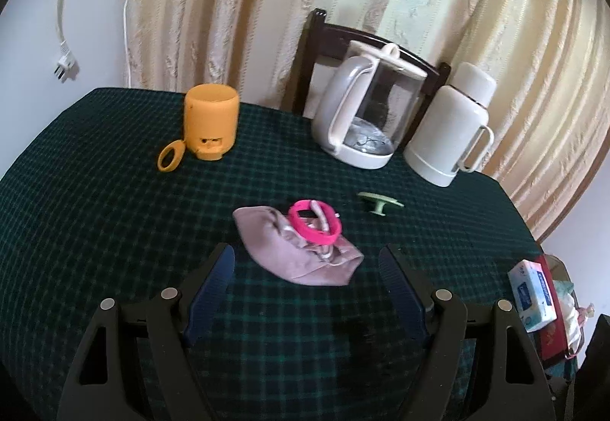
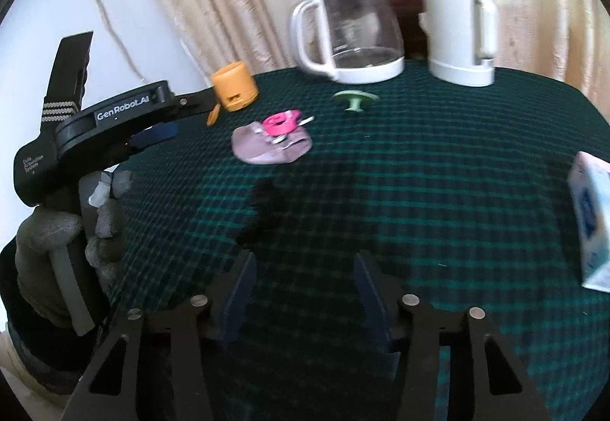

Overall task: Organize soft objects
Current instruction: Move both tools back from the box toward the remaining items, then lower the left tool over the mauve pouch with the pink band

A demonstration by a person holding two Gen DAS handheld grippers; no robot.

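Left gripper (image 1: 307, 264), ribbed blue pads apart, just short of crumpled mauve cloth (image 1: 293, 253) bearing a pink ring (image 1: 314, 223) — right gripper (image 2: 303, 280) likewise apart, empty.

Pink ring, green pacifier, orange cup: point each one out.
pink ring (image 1: 305, 228), left wrist view, front band
green pacifier (image 1: 379, 200), left wrist view, shield
orange cup (image 1: 211, 116), left wrist view, side wall

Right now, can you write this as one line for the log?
left claw: open, empty, near pouch | right claw: open, empty | pink band: on pouch | cup: upright
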